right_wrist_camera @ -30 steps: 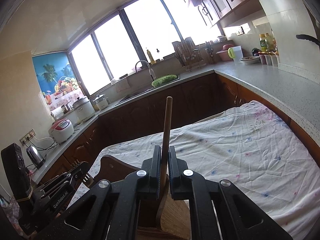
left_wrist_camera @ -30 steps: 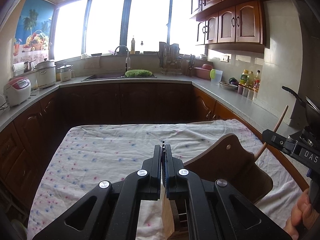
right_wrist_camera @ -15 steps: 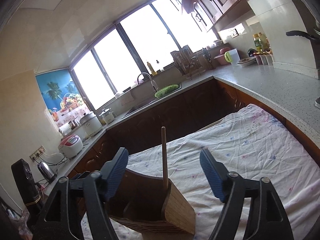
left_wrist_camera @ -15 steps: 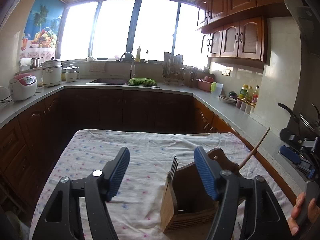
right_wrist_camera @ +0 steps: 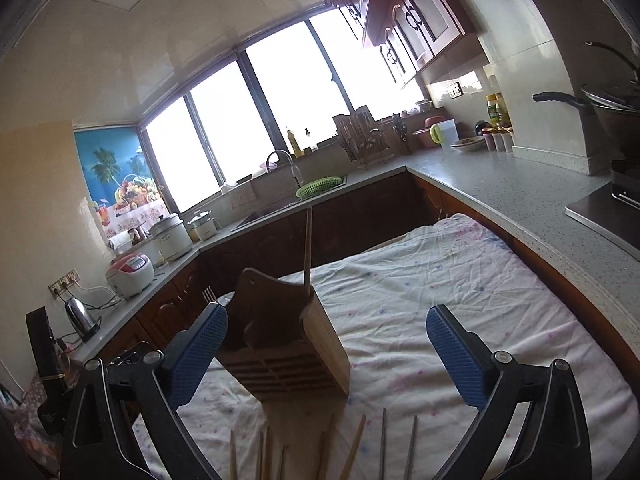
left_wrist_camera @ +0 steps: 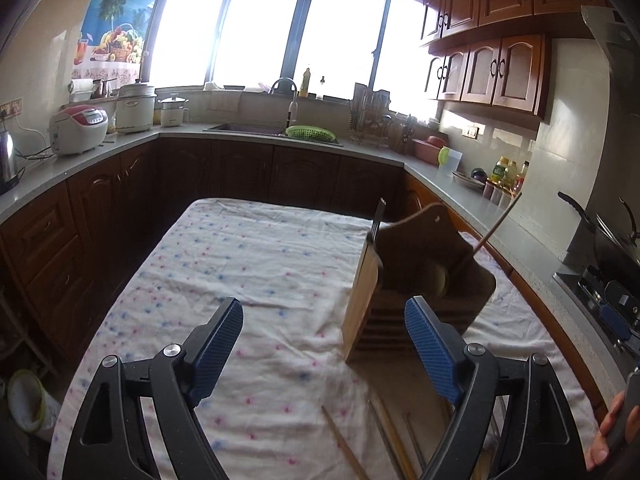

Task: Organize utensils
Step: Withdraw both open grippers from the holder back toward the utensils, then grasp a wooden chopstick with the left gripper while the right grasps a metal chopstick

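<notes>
On the spotted tablecloth [left_wrist_camera: 240,264], right of centre in the left wrist view and left of centre in the right wrist view, stands the wooden holder [left_wrist_camera: 404,280] [right_wrist_camera: 288,340]. It already carries a fork [left_wrist_camera: 376,220] [right_wrist_camera: 209,294], tines up at its left edge, and a wooden stick [left_wrist_camera: 494,228] [right_wrist_camera: 307,248] that leans out to the upper right in the left view and rises almost straight up in the right view.

Loose chopsticks [left_wrist_camera: 344,444] [right_wrist_camera: 356,448] lie flat on the cloth along the bottom edge of both frames, nearer the cameras than the holder. Their long axes run roughly from the bottom of the frame up toward the holder, fanned a little; some look like pale wood, some like grey metal, though blur makes the count uncertain.

The left gripper [left_wrist_camera: 324,352] has its jaws opening, wide apart with nothing between the blue pads. The right gripper [right_wrist_camera: 326,352] is opening too, also empty; the holder shows beyond its gap, untouched.

The chopsticks sit below and just short of both sets of fingertips, so either gripper would probably have to dip down and pull back to reach one. In the right view they spread squarely under the gap, while in the left view they lie off toward the lower right, so the right hand seems the better placed. A hand [left_wrist_camera: 608,436] shows at the lower right corner of the left view.
</notes>
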Demonstrator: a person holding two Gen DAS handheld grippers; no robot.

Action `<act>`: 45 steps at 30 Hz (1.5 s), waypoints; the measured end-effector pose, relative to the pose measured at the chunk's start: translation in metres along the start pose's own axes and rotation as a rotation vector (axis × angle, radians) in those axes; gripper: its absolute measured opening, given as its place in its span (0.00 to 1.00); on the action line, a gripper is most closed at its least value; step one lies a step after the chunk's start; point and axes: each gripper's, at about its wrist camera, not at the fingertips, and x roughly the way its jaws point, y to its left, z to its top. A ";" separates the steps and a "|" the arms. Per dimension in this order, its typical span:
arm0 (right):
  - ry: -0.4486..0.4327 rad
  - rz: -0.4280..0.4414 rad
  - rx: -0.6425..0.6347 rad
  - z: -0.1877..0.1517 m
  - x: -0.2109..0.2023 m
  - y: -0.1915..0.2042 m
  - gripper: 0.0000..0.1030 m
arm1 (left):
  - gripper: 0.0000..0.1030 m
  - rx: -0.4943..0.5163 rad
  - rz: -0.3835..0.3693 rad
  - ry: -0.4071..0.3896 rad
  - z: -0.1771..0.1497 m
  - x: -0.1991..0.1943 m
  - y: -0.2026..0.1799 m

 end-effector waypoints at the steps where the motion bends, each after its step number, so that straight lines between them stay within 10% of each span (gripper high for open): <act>1: 0.007 -0.012 -0.014 -0.007 -0.005 0.000 0.98 | 0.81 -0.005 -0.002 0.011 -0.002 -0.003 0.002; 29: 0.203 -0.110 -0.091 -0.087 -0.013 -0.011 0.96 | 0.77 -0.053 0.000 0.275 -0.033 0.013 0.007; 45: 0.411 -0.131 -0.067 -0.099 0.048 -0.026 0.38 | 0.37 -0.041 -0.041 0.454 -0.041 0.078 -0.003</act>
